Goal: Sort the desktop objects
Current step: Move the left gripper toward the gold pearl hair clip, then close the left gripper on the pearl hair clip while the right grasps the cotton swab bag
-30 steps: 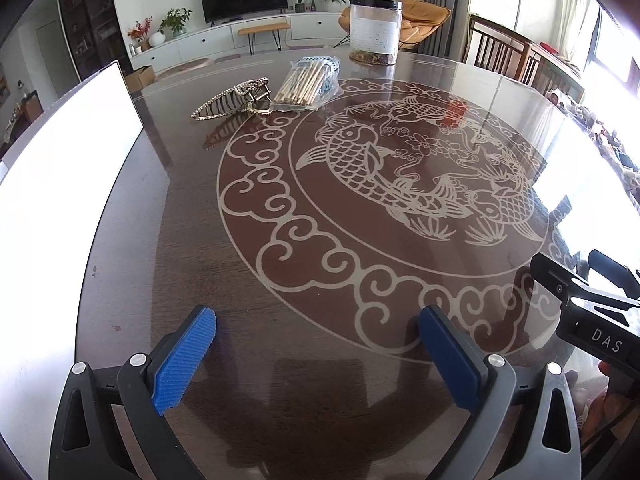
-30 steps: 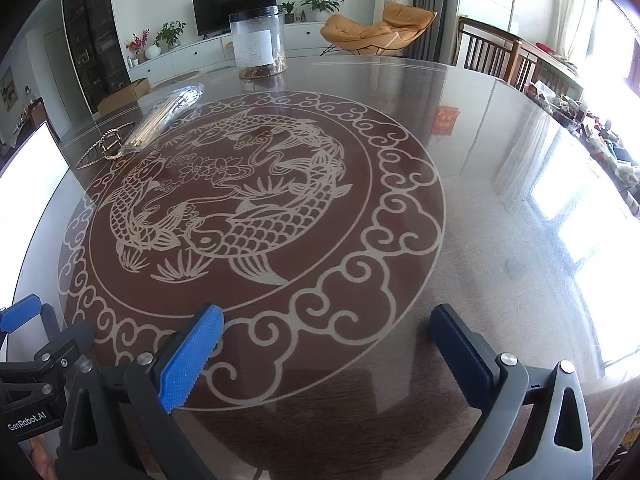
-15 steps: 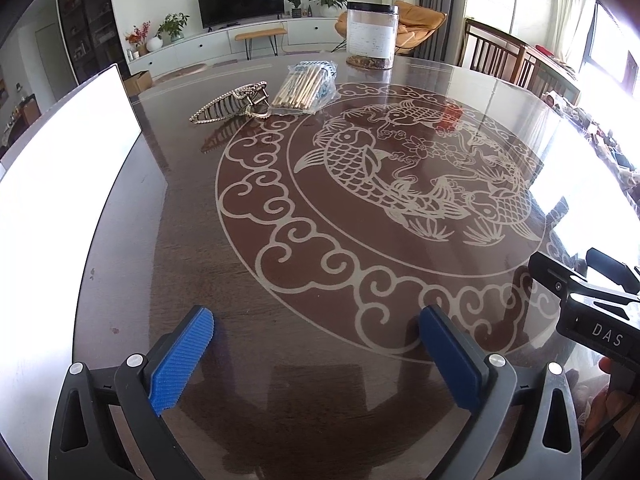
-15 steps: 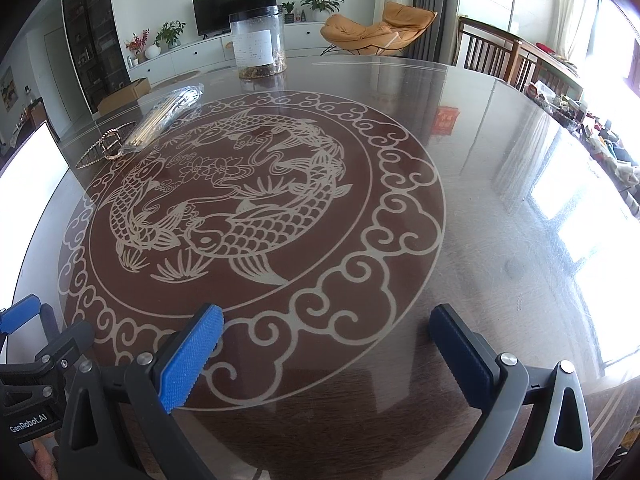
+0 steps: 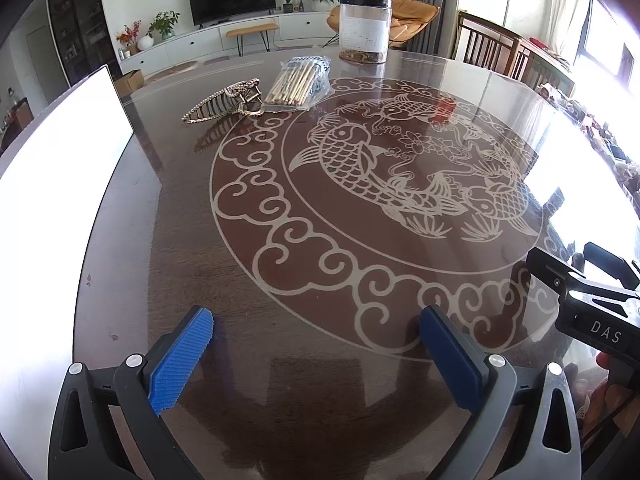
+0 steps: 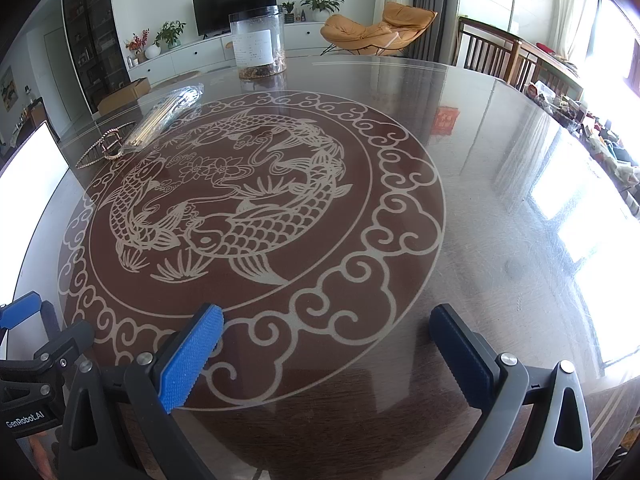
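Observation:
A gold hair claw clip (image 5: 226, 101) lies at the far left of the round glass table, touching a clear bag of wooden sticks (image 5: 301, 81). A clear plastic jar with a black lid (image 5: 365, 31) stands behind them. All three also show in the right wrist view: the clip (image 6: 105, 148), the bag (image 6: 168, 113), the jar (image 6: 258, 46). My left gripper (image 5: 316, 342) is open and empty over the near table edge. My right gripper (image 6: 326, 342) is open and empty, to the right of the left one.
The table (image 5: 168, 200) has a fish pattern under glass. A bright white panel (image 5: 56, 168) stands along its left edge. Wooden chairs (image 5: 492, 50) stand at the far right. The right gripper's body (image 5: 592, 296) shows at the left view's right edge.
The left gripper has moved slightly forward, so the clip, bag and jar sit a little lower and nearer in its view. The right gripper has not moved.

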`<state>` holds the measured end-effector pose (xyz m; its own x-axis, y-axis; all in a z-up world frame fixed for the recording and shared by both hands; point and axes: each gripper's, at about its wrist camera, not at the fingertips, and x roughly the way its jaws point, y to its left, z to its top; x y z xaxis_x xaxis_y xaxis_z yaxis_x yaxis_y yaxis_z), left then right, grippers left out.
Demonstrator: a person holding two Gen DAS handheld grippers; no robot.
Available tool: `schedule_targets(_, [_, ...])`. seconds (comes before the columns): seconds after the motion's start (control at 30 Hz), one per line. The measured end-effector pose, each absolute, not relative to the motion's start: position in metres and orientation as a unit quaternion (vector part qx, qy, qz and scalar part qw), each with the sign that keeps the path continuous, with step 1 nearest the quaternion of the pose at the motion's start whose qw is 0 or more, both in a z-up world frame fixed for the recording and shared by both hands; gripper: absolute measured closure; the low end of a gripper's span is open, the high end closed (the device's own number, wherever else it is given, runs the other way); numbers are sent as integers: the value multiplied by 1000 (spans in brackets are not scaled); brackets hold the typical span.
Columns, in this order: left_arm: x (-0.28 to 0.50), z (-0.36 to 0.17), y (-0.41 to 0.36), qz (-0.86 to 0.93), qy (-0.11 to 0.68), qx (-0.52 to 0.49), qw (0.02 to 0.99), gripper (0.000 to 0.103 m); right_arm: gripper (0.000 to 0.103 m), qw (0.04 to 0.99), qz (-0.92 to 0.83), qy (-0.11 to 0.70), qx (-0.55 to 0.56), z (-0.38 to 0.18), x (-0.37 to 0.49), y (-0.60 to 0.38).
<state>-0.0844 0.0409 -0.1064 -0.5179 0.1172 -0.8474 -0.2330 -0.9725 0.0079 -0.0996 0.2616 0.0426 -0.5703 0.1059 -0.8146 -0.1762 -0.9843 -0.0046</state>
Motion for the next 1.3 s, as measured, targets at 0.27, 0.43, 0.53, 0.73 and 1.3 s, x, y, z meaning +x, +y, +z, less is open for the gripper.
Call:
schedule_targets(0.27, [-130,-53,28,892,64,-439,84,0,0,80,885,38,-457,42,-100,262])
schedule_targets(0.43, [-180,-15,15,907,13,-412,83,0,0,80,885,39,-457,42,-100,261])
schedule_targets(0.53, [-216,-7,16,910,35,-404,83,0,0,80,885,39,-457,43,-100,262])
schedule_targets(0.73, [-283,-29,14,891,86,-439,72,0,0,80,885,39,-457,43,-100,262])
schedule_targets(1.3, [-321,-101,9,845,52,-520,116,9,0,81,884,38,-458,43,-100,262])
